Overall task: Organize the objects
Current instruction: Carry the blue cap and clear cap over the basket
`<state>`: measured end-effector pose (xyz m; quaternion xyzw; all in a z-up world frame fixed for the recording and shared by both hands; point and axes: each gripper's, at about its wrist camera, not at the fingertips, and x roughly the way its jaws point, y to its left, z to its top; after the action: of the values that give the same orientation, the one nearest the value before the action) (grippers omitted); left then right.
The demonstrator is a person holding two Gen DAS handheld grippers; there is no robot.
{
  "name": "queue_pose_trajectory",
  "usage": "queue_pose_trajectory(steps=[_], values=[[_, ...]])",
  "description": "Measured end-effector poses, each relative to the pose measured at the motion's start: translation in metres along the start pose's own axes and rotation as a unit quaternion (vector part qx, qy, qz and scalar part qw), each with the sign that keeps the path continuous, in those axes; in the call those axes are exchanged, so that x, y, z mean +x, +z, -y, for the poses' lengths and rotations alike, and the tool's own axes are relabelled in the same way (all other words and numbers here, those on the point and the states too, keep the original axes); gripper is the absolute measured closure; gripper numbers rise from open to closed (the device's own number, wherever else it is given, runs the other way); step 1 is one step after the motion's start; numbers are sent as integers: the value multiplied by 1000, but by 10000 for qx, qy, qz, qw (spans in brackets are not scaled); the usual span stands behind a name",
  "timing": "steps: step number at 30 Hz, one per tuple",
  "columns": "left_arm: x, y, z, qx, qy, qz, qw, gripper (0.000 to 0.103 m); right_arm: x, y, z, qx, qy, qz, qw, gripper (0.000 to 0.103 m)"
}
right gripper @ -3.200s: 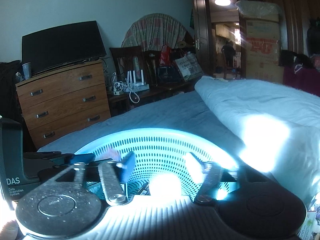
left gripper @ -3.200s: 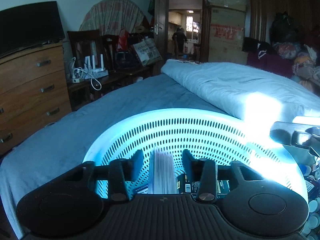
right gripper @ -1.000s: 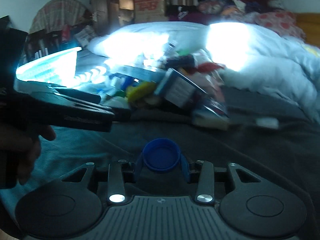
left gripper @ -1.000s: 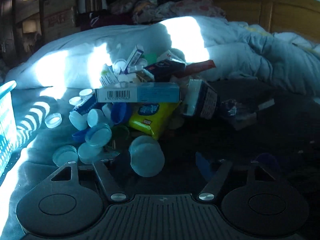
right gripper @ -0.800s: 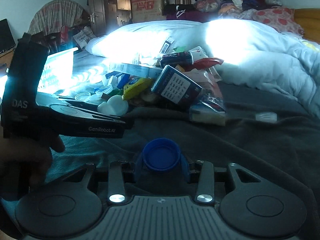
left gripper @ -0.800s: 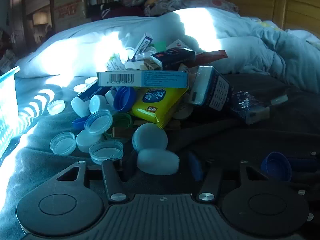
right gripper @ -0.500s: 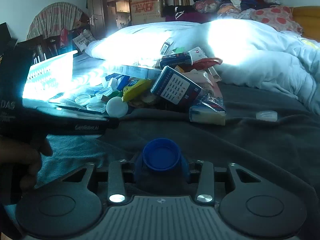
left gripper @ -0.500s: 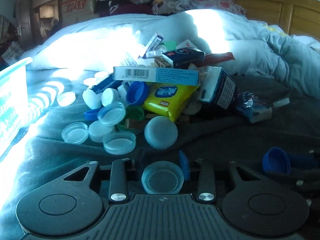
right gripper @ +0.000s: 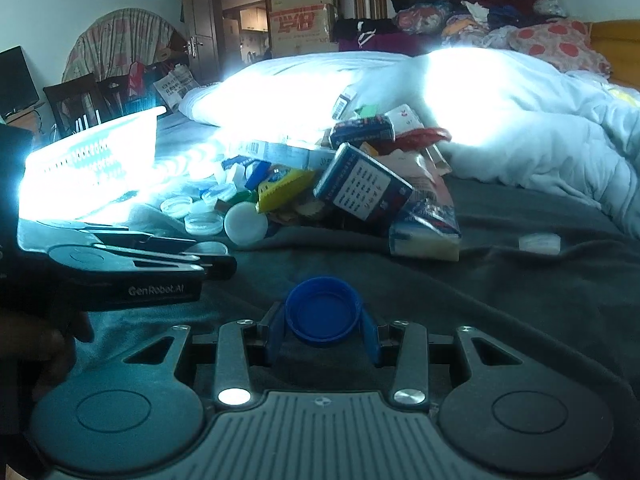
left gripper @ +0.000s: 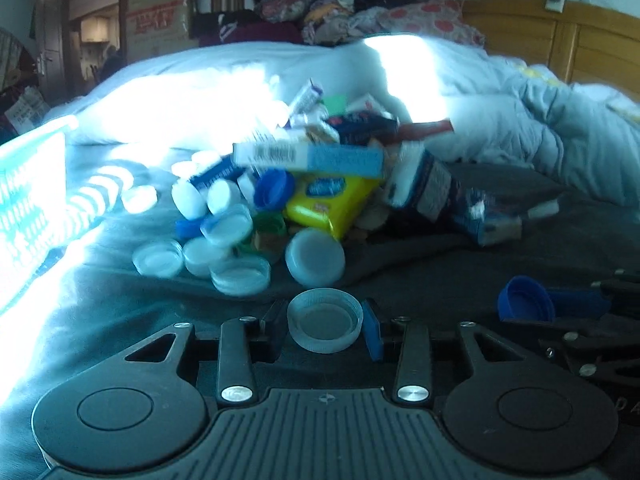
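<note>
My left gripper (left gripper: 325, 324) is shut on a clear plastic cap (left gripper: 324, 319), held just above the dark blanket. My right gripper (right gripper: 322, 326) is shut on a blue bottle cap (right gripper: 322, 315); it also shows at the right of the left wrist view (left gripper: 524, 299). A pile of caps, small boxes and packets (left gripper: 312, 184) lies on the bed ahead of both grippers, and also shows in the right wrist view (right gripper: 320, 184). A pale perforated basket (right gripper: 92, 152) stands to the left of the pile. The left gripper's body shows at the left of the right wrist view.
A white duvet (right gripper: 500, 112) is bunched behind and right of the pile. A lone white cap (right gripper: 539, 243) lies on the dark blanket at right. A wooden headboard (left gripper: 560, 40), stacked clothes and cardboard boxes stand at the back.
The left gripper swung from the basket to the pile, closed on a clear cap and lifted it. The right gripper took a blue cap and keeps holding it.
</note>
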<state>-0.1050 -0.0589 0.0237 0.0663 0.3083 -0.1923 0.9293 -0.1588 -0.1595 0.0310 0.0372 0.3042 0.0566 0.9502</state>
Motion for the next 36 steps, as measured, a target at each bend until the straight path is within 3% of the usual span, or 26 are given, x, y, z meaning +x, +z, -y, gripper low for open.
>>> queue_pose_trajectory(steps=[3, 6, 13, 18, 25, 30, 36], values=[[-17, 22, -18, -112, 311, 233, 9992, 63, -5, 10, -4, -76, 41, 120, 9999, 61], [-40, 53, -52, -342, 869, 539, 9942, 63, -8, 30, -13, -214, 140, 304, 9992, 61], [-96, 109, -150, -895, 2234, 984, 9656, 63, -5, 127, -65, -553, 825, 989, 9901, 61], [-119, 122, -216, -1408, 2751, 876, 9470, 63, 10, 203, -127, -926, 1556, 1078, 9775, 61], [-132, 120, -273, -1927, 2912, 668, 9347, 63, 50, 265, -211, -1151, 2196, 639, 9667, 61], [-132, 111, -292, -2060, 2871, 529, 9340, 63, 83, 279, -253, -1297, 2322, 249, 9637, 61], [-129, 103, -304, -2134, 2840, 479, 9335, 63, 99, 280, -272, -1315, 2339, 64, 9633, 61]])
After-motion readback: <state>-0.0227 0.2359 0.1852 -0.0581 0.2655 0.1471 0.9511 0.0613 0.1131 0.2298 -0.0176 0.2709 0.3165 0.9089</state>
